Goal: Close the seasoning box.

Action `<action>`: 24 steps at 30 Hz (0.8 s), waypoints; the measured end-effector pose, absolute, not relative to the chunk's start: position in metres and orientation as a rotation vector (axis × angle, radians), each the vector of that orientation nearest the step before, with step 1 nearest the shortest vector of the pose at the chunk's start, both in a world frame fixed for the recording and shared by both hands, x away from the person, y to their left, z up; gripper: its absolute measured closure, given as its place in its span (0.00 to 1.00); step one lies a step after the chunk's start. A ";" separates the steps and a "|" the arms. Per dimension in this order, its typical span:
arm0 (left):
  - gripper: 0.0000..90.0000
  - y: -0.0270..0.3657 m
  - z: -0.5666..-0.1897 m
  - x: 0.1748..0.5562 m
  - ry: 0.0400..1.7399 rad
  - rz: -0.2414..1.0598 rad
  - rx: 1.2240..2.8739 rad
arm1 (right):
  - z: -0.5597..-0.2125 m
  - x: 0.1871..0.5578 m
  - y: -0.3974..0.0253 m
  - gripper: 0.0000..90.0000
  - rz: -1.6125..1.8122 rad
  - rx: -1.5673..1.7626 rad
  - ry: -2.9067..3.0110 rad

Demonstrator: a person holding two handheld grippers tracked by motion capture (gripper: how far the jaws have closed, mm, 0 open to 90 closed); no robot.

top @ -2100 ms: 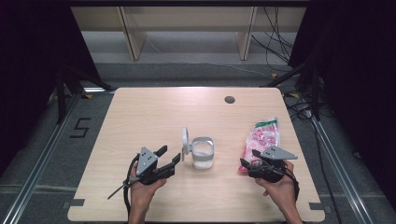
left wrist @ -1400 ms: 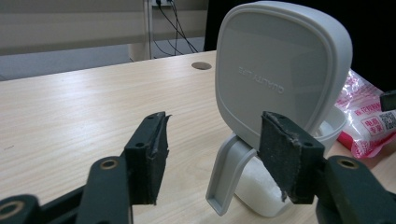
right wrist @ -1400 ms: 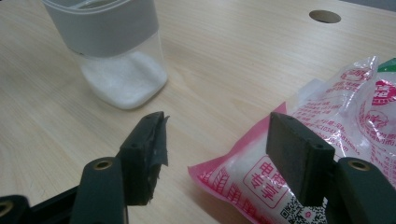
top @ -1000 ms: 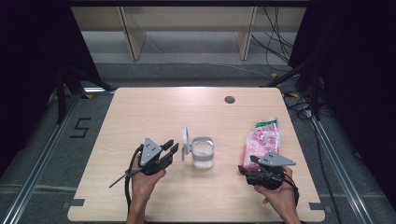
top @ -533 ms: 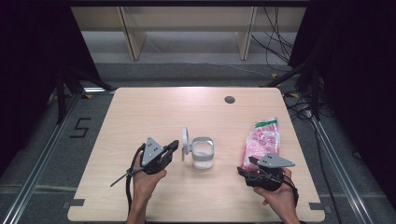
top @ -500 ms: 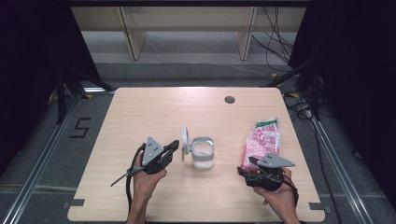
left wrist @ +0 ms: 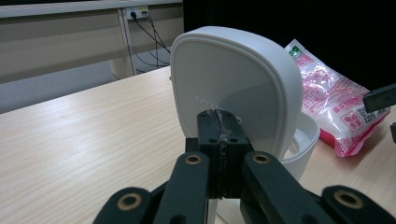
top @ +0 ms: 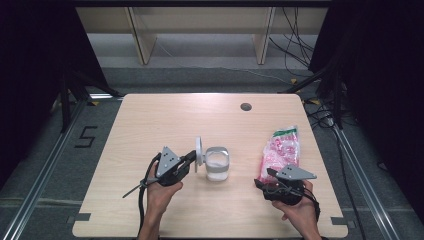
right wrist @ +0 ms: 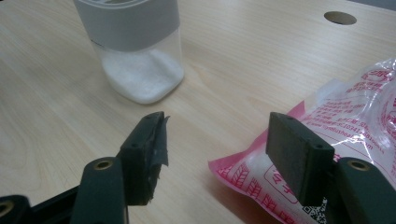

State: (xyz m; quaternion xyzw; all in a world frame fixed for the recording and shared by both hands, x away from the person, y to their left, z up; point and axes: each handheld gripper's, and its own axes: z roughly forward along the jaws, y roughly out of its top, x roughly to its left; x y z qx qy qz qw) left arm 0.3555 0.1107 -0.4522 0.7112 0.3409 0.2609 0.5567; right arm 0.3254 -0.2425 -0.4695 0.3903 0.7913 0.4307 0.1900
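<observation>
Container (top: 217,165), a clear jar banded in grey and holding some white powder, is standing near the middle of the table (top: 150,120), with its white hinged lid (left wrist: 233,93) standing upright on its left side. The left gripper (top: 187,161) is sitting just beside that lid with its black jaws pressed together; in the left gripper view the closed tips are lying against the lid's flat face, though whether they are pinching anything cannot be told. The person's left hand (top: 159,190) is wrapping the gripper's body from below. To the right of the container, the right gripper (top: 264,179) is hovering with its jaws spread apart, one jaw over bare wood and the other over the near end of a pink-printed plastic bag (top: 281,150). The bag is lying flat near the table's right edge, apart from the container. A round hole (top: 245,106) is showing in the tabletop farther back.
</observation>
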 end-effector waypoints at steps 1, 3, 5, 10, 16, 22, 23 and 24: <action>0.99 0.111 -0.452 0.356 0.807 0.615 1.677 | -0.470 0.326 -0.243 0.43 1.205 1.080 2.225; 0.99 0.110 -0.452 0.355 0.804 0.616 1.670 | -0.470 0.327 -0.244 0.43 1.215 1.083 2.226; 0.99 0.110 -0.452 0.355 0.802 0.613 1.663 | -0.470 0.325 -0.242 0.43 1.223 1.103 2.218; 0.99 0.107 -0.451 0.355 0.794 0.612 1.663 | -0.469 0.324 -0.242 0.43 1.223 1.106 2.225; 0.99 0.103 -0.449 0.355 0.790 0.614 1.671 | -0.470 0.325 -0.243 0.43 1.220 1.088 2.227; 0.99 0.100 -0.448 0.356 0.780 0.612 1.679 | -0.470 0.325 -0.243 0.43 1.224 1.083 2.221; 0.99 0.099 -0.448 0.356 0.777 0.614 1.680 | -0.470 0.325 -0.244 0.43 1.217 1.084 2.225; 0.99 0.098 -0.448 0.356 0.777 0.613 1.680 | -0.470 0.325 -0.243 0.43 1.223 1.083 2.221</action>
